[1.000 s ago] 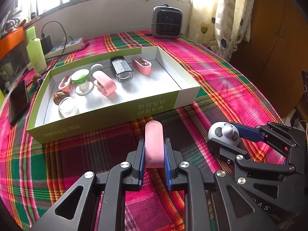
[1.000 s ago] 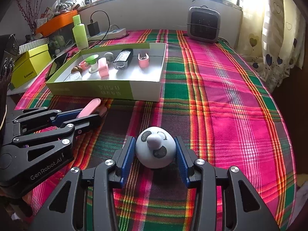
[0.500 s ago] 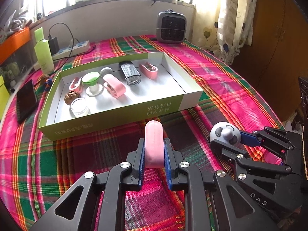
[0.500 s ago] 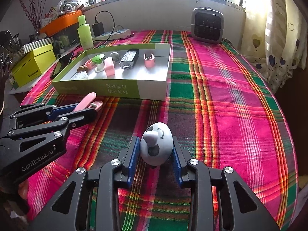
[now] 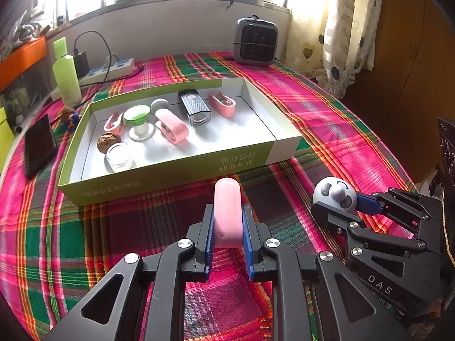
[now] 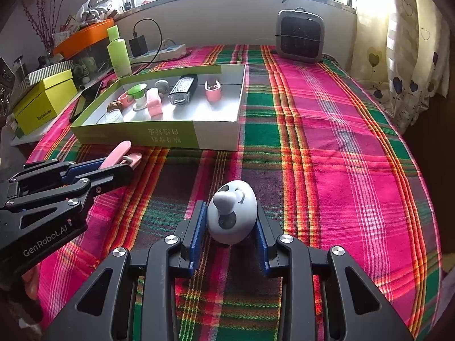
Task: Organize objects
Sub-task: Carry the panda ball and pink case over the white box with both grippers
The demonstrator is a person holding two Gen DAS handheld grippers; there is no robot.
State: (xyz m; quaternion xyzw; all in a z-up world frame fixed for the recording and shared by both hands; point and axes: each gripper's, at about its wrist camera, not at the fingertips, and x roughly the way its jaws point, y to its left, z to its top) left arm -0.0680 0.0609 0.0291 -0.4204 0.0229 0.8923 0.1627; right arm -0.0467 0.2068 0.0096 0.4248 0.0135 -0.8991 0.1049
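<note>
My left gripper (image 5: pixel 227 221) is shut on a pink clip (image 5: pixel 227 211) and holds it above the plaid cloth, just in front of the green-and-white box (image 5: pixel 176 170). It also shows in the right wrist view (image 6: pixel 113 164) with the clip (image 6: pixel 119 153). My right gripper (image 6: pixel 231 227) is shut on a grey-white panda-face ball (image 6: pixel 231 216), lifted off the cloth; the ball shows at the right in the left wrist view (image 5: pixel 334 194). The box (image 6: pixel 170 136) holds several small items, among them pink clips, a green-topped piece and a black grater.
A small grey heater (image 6: pixel 300 35) stands at the back. A green bottle (image 5: pixel 66 71), a power strip (image 5: pixel 113 68) and a black phone (image 5: pixel 39 145) lie left of the box. A yellow box (image 6: pixel 42 105) sits far left. Curtains (image 6: pixel 412 56) hang at the right.
Both grippers have risen and pulled back from the box. The right gripper closed on the panda ball and lifted it; the ball turned in the jaws. The left still holds the pink clip.
</note>
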